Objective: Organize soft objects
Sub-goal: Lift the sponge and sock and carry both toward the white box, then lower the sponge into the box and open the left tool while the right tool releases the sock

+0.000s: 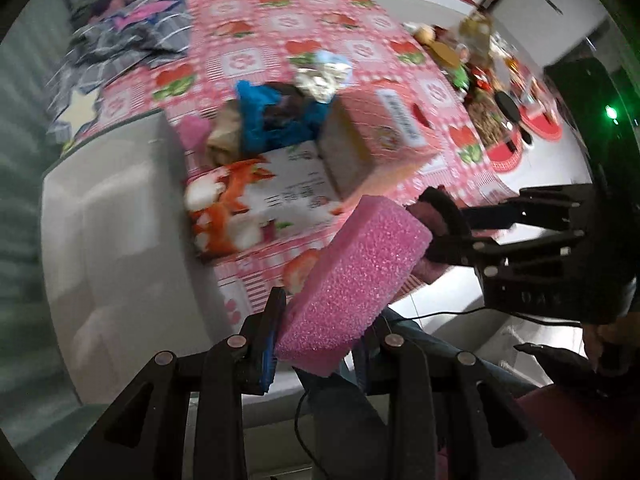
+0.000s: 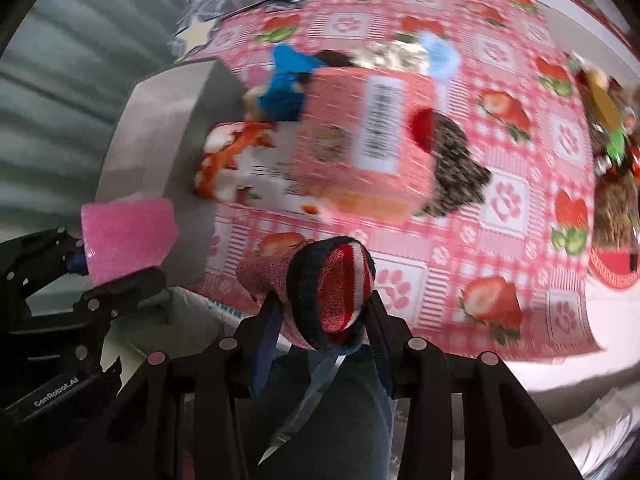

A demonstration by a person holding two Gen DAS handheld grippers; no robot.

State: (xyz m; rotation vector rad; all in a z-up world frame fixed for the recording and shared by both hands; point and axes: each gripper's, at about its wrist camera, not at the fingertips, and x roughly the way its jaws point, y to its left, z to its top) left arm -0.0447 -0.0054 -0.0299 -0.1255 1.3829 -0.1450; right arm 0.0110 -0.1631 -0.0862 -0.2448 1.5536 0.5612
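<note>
We held the pink sponge (image 1: 352, 276) clamped in our left claw (image 1: 320, 344), off the tabletop's (image 2: 500, 208) near edge. Our right claw (image 2: 324, 320) was clamped on a rolled sock (image 2: 332, 280), just right of the sponge. Boxes (image 1: 280, 184) and a blue cloth (image 1: 276, 116) lay farther off.

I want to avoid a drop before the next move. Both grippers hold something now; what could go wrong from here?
1. The pink foam sponge block is pinched only at one end by the left gripper, so it may pivot or slip out.
2. The rolled red, white and navy knitted sock bulges past the right gripper and may squeeze free.
</note>
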